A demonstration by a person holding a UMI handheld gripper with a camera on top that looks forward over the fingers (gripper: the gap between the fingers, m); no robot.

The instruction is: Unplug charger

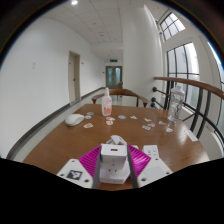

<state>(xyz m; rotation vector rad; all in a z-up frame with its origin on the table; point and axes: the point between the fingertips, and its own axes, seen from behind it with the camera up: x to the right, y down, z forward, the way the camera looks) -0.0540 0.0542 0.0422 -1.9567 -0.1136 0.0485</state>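
- My hand-held gripper has its magenta pads pressed against both sides of the white charger.
- The charger sits low between my fingers, above the near desk edge.
- Farther off stand a pink bottle and scattered small items.

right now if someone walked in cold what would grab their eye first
The white charger stands out, sitting between the gripper fingers against their pink pads. Beyond it, on the round wooden table, a pink bottle stands upright near the far edge, with a white object to its left.
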